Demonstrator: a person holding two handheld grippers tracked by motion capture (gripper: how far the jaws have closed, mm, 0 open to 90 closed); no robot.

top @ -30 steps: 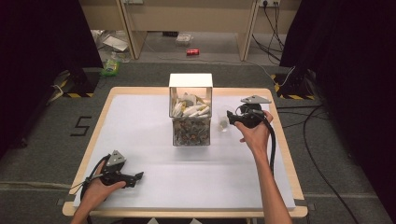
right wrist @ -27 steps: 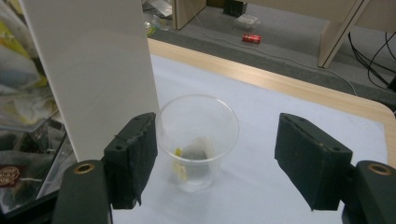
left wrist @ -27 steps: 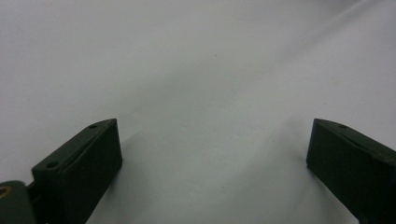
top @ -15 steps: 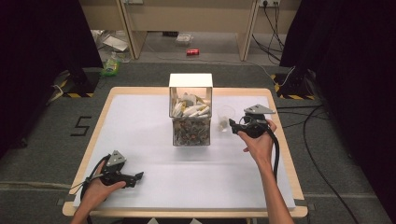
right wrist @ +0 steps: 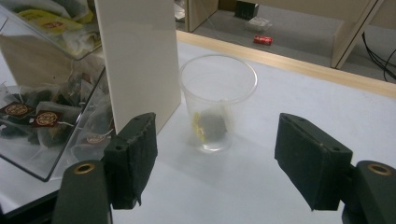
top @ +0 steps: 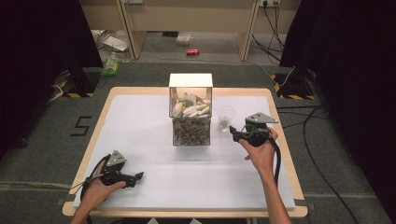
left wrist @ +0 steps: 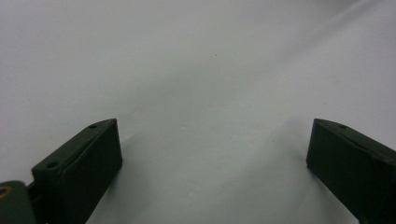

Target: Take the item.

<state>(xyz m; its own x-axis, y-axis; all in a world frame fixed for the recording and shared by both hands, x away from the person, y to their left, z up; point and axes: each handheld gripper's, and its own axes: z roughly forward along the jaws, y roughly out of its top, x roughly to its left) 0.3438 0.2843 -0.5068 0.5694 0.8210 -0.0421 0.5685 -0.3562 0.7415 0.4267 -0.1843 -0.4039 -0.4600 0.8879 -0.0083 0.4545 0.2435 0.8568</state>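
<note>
A clear box with a white back panel holds several tea bags at the table's centre. Just right of it stands a clear plastic cup with one tea bag inside. My right gripper hovers a little nearer than the cup and to its right, jaws open and empty. In the right gripper view the cup stands ahead of the right gripper, beside the box. My left gripper rests open on the white mat at the front left, and in the left gripper view that gripper has nothing between its jaws.
The white mat covers the wooden table, whose edge runs close to the right hand. A red can and other litter lie on the floor beyond the table. Cables trail on the floor to the right.
My right gripper has drawn back from the cup toward the near side and sunk a little, jaws unchanged. The cup stays upright beside the box. The left gripper has not moved.
</note>
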